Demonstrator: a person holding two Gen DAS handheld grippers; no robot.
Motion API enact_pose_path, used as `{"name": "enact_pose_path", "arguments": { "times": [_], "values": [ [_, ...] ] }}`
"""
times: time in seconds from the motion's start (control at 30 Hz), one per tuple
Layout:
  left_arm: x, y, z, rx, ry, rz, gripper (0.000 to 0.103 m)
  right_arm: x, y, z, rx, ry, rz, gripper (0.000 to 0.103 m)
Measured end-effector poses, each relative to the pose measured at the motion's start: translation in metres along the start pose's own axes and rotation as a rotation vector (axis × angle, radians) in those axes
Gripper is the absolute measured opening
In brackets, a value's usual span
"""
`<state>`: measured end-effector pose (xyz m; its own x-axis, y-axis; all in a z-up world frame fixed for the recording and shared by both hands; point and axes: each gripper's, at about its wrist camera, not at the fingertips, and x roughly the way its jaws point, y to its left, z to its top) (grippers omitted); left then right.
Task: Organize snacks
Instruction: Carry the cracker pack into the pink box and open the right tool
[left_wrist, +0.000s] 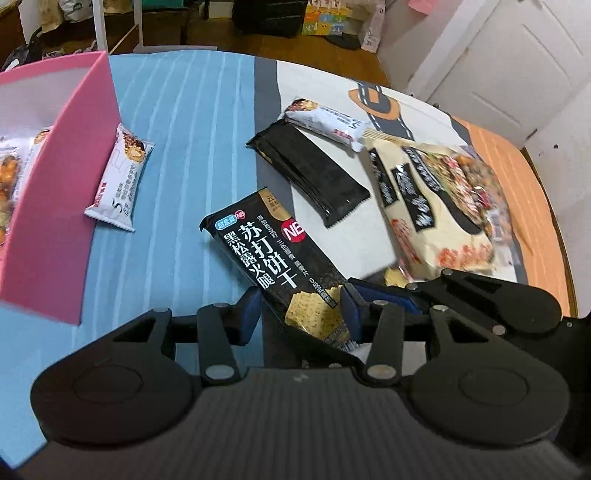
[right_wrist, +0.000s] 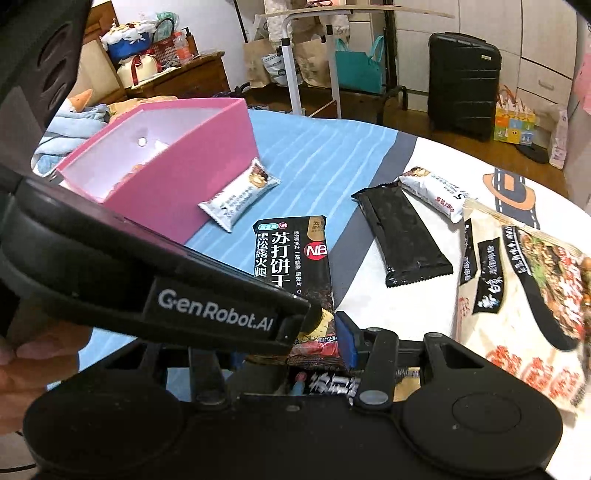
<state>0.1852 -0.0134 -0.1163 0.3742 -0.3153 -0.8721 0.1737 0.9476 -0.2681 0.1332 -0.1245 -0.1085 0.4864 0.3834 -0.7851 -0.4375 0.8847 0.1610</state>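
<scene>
A bed sheet (left_wrist: 177, 147) covers the surface, striped light blue on the left, then a grey band, then white with an orange road print, and plain orange at the far right edge. Beyond it lie a wooden floor, a white door (left_wrist: 517, 66) and, in the right wrist view, a black suitcase (right_wrist: 463, 81), paper bags and a cluttered wooden cabinet.

A pink box (left_wrist: 70, 184) sits on the blue part, with snack packets inside. A small white snack bar (left_wrist: 120, 177) lies just beside its wall. A plain black packet (left_wrist: 310, 173) rests across the grey band, a second white bar (left_wrist: 325, 123) touching its far end, with a large cream snack bag (left_wrist: 439, 206) to the right.

The left gripper (left_wrist: 301, 314) is open around the near end of a black cracker pack (left_wrist: 269, 251). The right gripper (right_wrist: 317, 343) is partly hidden behind the left one; I cannot tell how its jaws stand.
</scene>
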Motion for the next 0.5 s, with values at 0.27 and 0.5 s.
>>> {"name": "enact_pose_path", "arguments": {
  "times": [0.27,0.5],
  "values": [
    [-0.050,-0.012,-0.015,0.026,-0.008,-0.015,0.045,-0.042,0.024,0.006,-0.051,0.002,0.007,0.053],
    [-0.101,-0.009,-0.025,0.045,-0.088,-0.020,0.045,-0.073,0.051,0.013,-0.137,-0.064,0.012,0.053]
  ]
}}
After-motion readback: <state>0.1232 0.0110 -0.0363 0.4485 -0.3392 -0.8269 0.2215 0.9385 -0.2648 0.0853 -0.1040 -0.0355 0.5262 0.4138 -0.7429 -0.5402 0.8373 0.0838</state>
